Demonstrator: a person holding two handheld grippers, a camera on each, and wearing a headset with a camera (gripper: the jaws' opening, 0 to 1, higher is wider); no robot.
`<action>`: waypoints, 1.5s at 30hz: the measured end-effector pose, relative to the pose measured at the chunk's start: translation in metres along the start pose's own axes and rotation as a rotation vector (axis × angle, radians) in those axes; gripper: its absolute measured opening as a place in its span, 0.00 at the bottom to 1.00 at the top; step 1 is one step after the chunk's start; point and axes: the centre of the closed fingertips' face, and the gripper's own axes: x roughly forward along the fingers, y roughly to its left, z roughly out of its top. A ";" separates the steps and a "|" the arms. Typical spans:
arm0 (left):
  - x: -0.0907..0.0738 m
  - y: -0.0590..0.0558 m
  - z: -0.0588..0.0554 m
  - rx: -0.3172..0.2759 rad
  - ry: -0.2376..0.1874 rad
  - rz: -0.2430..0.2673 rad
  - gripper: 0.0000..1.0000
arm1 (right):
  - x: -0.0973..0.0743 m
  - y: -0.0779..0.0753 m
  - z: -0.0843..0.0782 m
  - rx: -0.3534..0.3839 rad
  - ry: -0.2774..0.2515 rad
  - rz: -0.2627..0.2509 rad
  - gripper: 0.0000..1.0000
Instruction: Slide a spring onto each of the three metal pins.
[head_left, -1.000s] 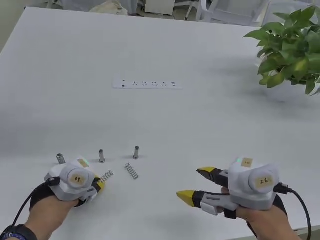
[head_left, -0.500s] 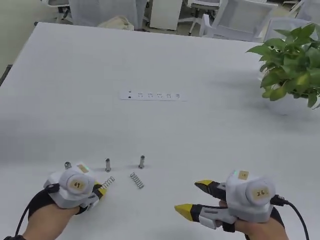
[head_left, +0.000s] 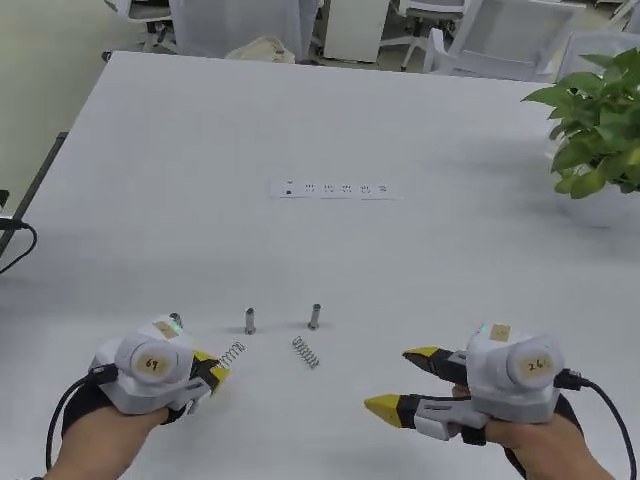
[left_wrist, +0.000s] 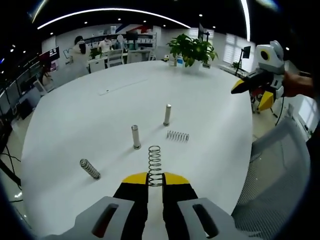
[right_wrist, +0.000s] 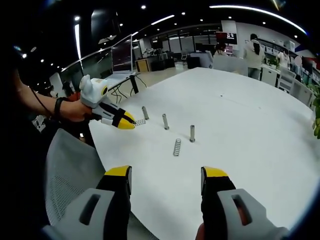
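My left gripper (head_left: 220, 371) (left_wrist: 155, 179) is shut on one end of a small spring (head_left: 232, 353) (left_wrist: 155, 162), which sticks out forward just above the white table. Ahead stand three short metal pins. The left pin (head_left: 176, 320) (left_wrist: 90, 168) has a spring coiled round it. The middle pin (head_left: 250, 320) (left_wrist: 136, 136) and the right pin (head_left: 314, 316) (left_wrist: 167, 114) are bare. A loose spring (head_left: 305, 351) (left_wrist: 177, 136) (right_wrist: 176, 147) lies flat near the right pin. My right gripper (head_left: 392, 381) (right_wrist: 166, 175) is open and holds nothing, to the right of the pins.
A white power strip (head_left: 335, 189) lies mid-table. A potted plant (head_left: 600, 130) stands at the far right. The table's left edge (head_left: 60, 150) drops to the floor, and chairs (head_left: 480, 55) line the far side.
The head camera has swung, so the whole scene sits further right and lower. The left gripper still holds its spring short of the pins. The right gripper stays open.
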 end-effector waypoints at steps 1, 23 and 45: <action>-0.005 0.000 -0.001 -0.001 -0.003 0.003 0.02 | 0.001 0.001 -0.001 0.001 0.000 0.004 0.54; -0.063 -0.007 0.034 0.090 -0.102 -0.001 0.02 | 0.015 0.015 0.016 -0.020 -0.010 0.075 0.55; -0.069 -0.046 0.062 0.205 -0.149 -0.115 0.02 | 0.034 0.041 0.040 -0.068 0.001 0.163 0.58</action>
